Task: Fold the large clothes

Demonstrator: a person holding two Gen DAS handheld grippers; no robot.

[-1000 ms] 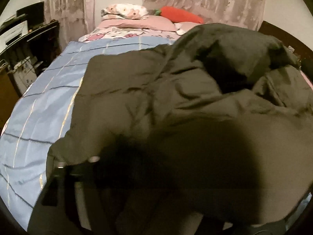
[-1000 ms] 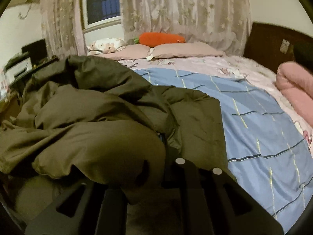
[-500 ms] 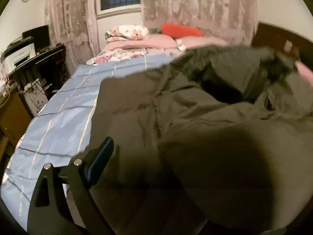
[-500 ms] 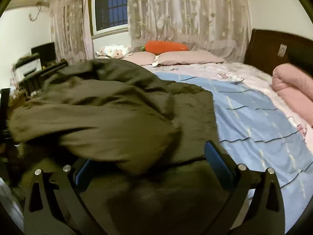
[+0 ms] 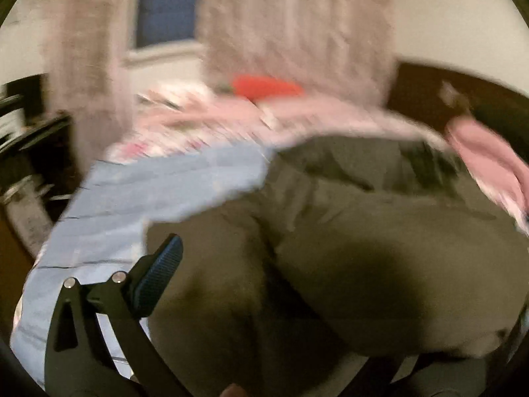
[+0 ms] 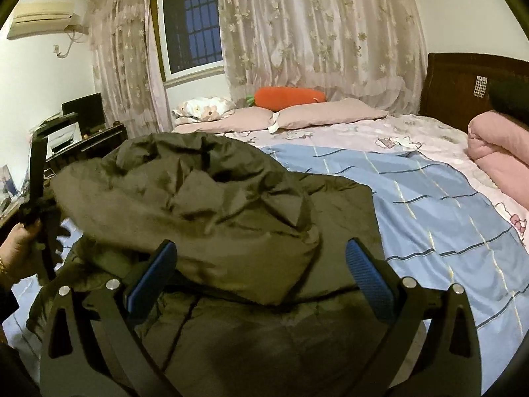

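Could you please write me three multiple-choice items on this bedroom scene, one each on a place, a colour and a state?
1. Where does the coat lie?
A. On the blue sheet
B. On the floor
C. On the pink quilt

2. What colour is the long cushion behind the pillows?
A. Green
B. Orange
C. White

3. How do the fingers of the right gripper stand?
A. Shut on the coat
B. Shut on nothing
C. Spread apart

Answers:
1. A, blue sheet shows beside the coat.
2. B, it is bright orange against the curtain.
3. C, the coat bulges in the wide gap between the blue pads.
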